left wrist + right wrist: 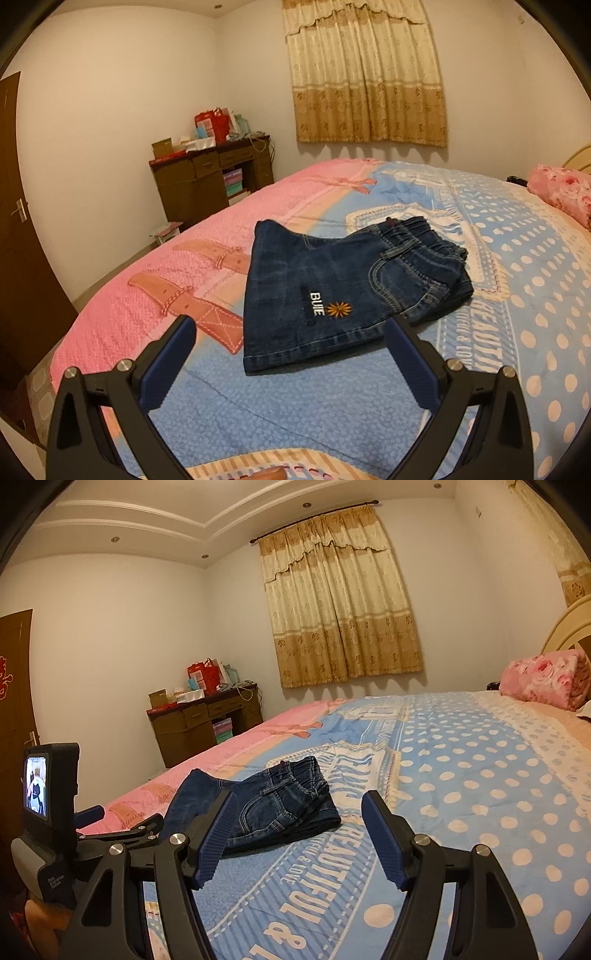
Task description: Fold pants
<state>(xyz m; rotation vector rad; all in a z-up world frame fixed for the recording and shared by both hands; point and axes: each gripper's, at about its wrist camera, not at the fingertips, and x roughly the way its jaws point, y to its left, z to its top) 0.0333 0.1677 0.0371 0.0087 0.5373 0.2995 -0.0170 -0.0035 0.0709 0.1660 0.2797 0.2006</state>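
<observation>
Dark blue denim pants [332, 288] lie folded into a compact stack on the bed, waistband at the far right, a "BUIE" label and orange flower facing up. They also show in the right wrist view [273, 808]. My left gripper [291, 332] is open and empty, held above the bed just in front of the pants' near hem. My right gripper [299, 805] is open and empty, held over the bed in front of the pants. The left gripper's body with its small screen [37, 786] shows at the left of the right wrist view.
The bed has a pink and blue patterned spread [517, 295]. A pink floral rolled quilt [546, 679] lies by the headboard. A brown desk [214, 177] with boxes and bags stands in the far corner. A brown door [18, 221] is at left.
</observation>
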